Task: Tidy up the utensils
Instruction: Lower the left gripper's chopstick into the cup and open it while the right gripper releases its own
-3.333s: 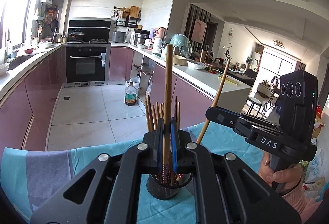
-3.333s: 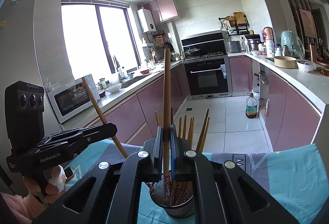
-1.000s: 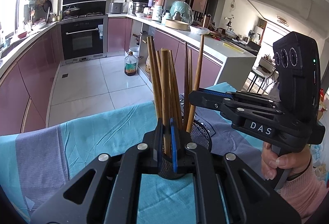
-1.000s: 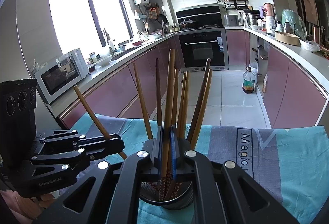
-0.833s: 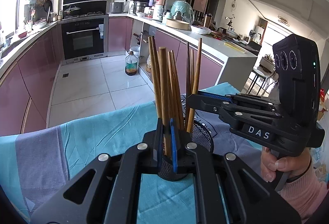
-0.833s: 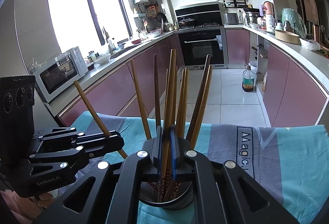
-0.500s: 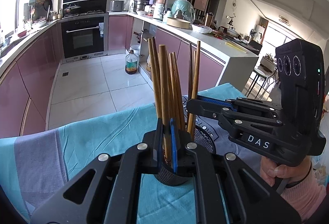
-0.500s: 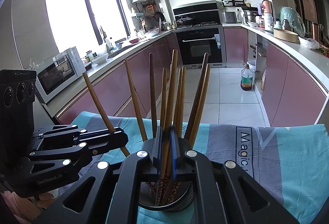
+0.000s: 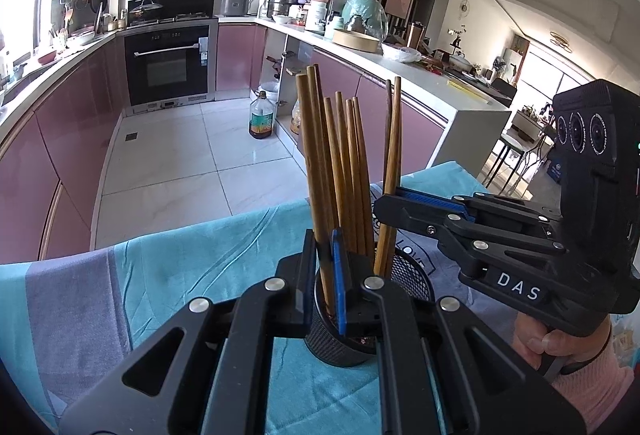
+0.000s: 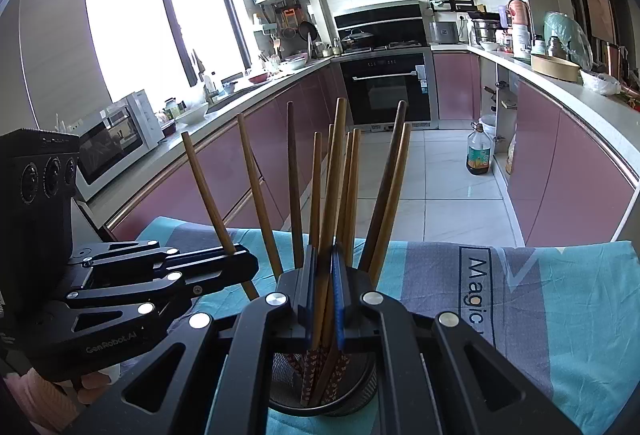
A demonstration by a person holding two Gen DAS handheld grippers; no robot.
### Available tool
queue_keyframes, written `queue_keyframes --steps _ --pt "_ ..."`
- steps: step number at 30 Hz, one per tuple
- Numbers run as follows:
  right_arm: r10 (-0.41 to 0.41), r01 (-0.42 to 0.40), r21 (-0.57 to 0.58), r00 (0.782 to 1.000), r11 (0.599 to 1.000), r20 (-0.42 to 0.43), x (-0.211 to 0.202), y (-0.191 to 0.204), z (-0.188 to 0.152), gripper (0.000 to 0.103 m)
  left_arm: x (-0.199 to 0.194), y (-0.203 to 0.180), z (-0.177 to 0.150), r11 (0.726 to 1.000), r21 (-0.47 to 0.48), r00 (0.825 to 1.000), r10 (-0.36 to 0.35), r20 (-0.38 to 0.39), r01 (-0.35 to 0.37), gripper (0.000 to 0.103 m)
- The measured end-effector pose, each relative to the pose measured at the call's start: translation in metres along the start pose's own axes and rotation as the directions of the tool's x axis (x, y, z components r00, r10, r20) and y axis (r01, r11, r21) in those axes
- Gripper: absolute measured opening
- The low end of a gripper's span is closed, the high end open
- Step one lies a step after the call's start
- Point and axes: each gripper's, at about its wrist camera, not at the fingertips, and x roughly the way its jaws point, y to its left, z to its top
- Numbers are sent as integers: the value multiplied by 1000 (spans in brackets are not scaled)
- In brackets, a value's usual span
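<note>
A black mesh holder (image 9: 412,275) stands on the teal cloth and holds several wooden chopsticks; it also shows in the right wrist view (image 10: 360,391). My left gripper (image 9: 325,267) is shut on one chopstick (image 9: 310,155) whose lower end is inside the holder. My right gripper (image 10: 323,287) is shut on another chopstick (image 10: 334,171), its patterned tip down in the holder. The right gripper appears in the left wrist view (image 9: 390,203), the left gripper in the right wrist view (image 10: 240,259).
A teal and grey cloth (image 9: 180,267) covers the table; its printed side shows in the right wrist view (image 10: 540,295). Beyond the table edge are a tiled floor, pink cabinets, an oven (image 9: 168,67) and an oil bottle (image 9: 262,117).
Both grippers have lowered their chopsticks into the holder since 3.3 s ago. In the last second both have shifted only slightly, still shut on the chopsticks.
</note>
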Motion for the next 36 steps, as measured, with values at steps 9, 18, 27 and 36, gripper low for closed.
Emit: queue_keyframes --steps 9,18,27,36 --pt "-9 9 -1 1000 1000 1 2 -1 1 7 9 0 -1 1000 -8 1000 6 -11 -6 9" --pt "-13 13 0 1000 1000 8 3 -2 2 7 14 4 -1 1000 -17 1000 2 -15 -3 9" --pt "-9 9 -4 1000 1000 1 6 -1 3 7 13 5 -2 1000 -19 1000 0 -12 0 14" --pt "-15 15 -15 1000 1000 12 1 5 -5 21 5 2 -11 999 -18 999 30 29 -29 35"
